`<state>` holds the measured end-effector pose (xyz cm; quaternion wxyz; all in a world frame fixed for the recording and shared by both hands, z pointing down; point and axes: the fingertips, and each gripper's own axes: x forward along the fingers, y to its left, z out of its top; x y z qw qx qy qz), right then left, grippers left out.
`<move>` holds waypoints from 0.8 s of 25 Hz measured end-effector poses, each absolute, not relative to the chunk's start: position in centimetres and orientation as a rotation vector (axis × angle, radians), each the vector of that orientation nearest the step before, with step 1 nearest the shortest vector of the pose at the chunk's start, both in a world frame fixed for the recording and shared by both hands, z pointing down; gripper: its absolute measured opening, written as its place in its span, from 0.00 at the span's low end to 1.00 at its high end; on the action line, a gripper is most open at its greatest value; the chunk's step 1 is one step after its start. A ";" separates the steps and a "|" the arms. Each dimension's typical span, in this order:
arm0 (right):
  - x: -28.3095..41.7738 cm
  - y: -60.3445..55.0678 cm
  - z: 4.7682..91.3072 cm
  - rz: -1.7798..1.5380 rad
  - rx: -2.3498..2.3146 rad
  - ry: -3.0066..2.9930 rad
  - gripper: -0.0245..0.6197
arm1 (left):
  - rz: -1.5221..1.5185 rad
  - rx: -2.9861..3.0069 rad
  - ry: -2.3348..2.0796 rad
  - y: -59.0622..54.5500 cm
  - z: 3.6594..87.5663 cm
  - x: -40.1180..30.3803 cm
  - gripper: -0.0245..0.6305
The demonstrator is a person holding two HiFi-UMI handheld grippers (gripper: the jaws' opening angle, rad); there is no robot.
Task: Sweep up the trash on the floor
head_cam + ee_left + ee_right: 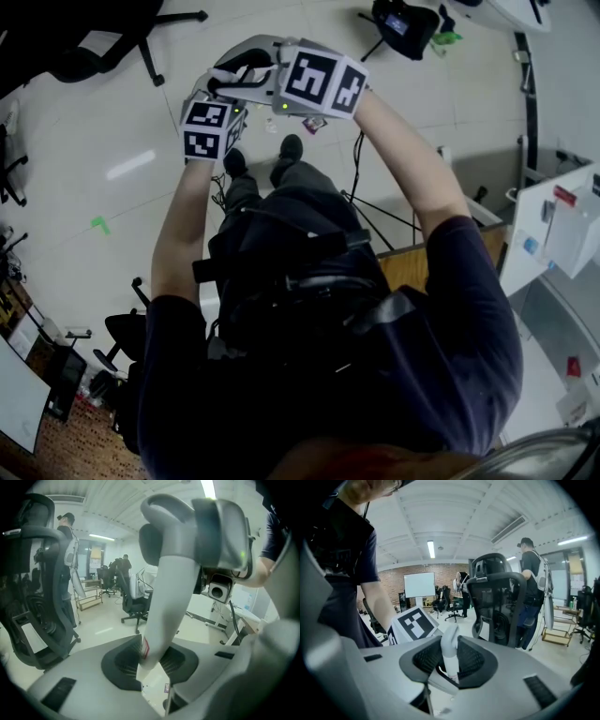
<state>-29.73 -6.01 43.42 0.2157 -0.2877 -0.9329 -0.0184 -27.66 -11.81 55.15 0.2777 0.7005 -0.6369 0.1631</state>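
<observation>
Left gripper view shows the left tongs (151, 662) clamped partway closed on a white handle (169, 597). The right tongs (449, 662) pinch its hooked end. Trash (314, 124) lies on the floor (112, 103) just past the shoes (291, 147). If either grip is loose, the handle may twist and scatter the trash.

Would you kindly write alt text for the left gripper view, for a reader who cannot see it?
The left tongs grip a pale grey handle that rises to the right tongs at the top of the frame. Behind are a pale office floor, a black chair close at the left, and people standing farther back.
</observation>
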 end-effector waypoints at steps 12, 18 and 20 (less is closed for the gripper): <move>-32.9 -5.0 33.1 -0.031 -0.696 -2.782 0.22 | 0.340 2.194 -1.697 -11.0 44.3 -30.1 0.13; -34.2 -4.8 29.9 0.032 -0.558 -2.842 0.22 | 0.378 2.342 -1.642 -10.1 40.5 -31.1 0.12; -34.6 -4.3 29.4 0.038 -0.515 -2.857 0.22 | 0.397 2.374 -1.634 -9.4 40.2 -31.4 0.12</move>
